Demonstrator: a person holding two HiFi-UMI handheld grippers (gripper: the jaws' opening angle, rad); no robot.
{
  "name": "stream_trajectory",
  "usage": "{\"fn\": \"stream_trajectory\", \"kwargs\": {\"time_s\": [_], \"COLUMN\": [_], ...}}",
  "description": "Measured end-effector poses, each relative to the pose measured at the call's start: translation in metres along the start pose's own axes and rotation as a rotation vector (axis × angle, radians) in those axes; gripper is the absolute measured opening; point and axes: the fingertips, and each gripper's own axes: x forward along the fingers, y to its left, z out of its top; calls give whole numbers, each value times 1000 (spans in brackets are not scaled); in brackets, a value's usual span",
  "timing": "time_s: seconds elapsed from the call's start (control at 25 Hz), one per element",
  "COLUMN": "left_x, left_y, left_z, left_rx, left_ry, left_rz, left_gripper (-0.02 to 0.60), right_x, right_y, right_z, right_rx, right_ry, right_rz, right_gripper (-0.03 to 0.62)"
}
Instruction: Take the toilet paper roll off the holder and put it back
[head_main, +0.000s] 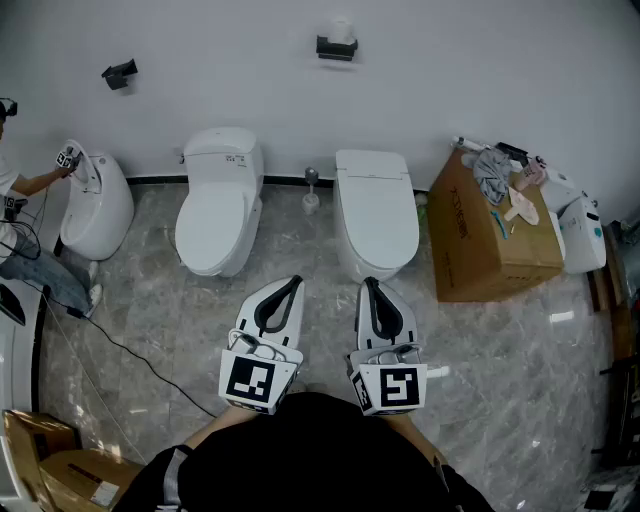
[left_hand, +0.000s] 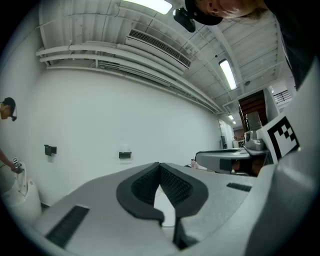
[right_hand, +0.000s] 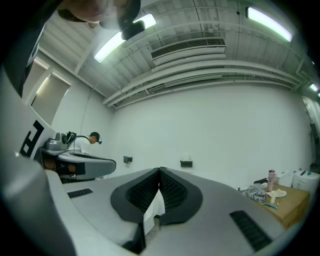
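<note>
White roll (head_main: 343, 30) sits on its holder (head_main: 337, 47) — left tongs (head_main: 296, 282) and right tongs (head_main: 368, 283) are closed, empty. Removal not yet begun, I judge — next I reach over and open one.

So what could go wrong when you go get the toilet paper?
Maybe three things. The toilet paper roll sits on its holder on the far wall, beyond the right-hand toilet, so leaning over might mean a bump. A black cable snakes across the floor, easy to trip on. And the left tool and right tool are both shut, so they would probably just knock the roll unless opened first.
</note>
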Motion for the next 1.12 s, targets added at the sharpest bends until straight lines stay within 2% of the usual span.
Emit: {"fn": "stream_trajectory", "kwargs": {"time_s": [0.12, 0.24, 0.72, 0.88, 1.12], "left_x": [-1, -2, -6, -6, 3], "left_y": [-3, -2, 10, 15, 25], "left_z": [5, 3, 1, -1, -10], "left_rx": [22, 3, -4, 7, -13], "left_ry": [-25, -3, -8, -48, -17], "left_rz": [-10, -9, -47, -71, -55], "left_gripper": [6, 6, 6, 6, 6], "right_x": [-2, -2, 5, 5, 16], "right_y": [2, 3, 14, 19, 12], "right_z": [1, 2, 2, -7, -13], "right_rx": [1, 1, 35, 46, 46], "right_ry": [-1, -2, -17, -3, -1], "right_rz": [3, 2, -33, -41, -46], "right_gripper": [21, 21, 23, 23, 23]}}
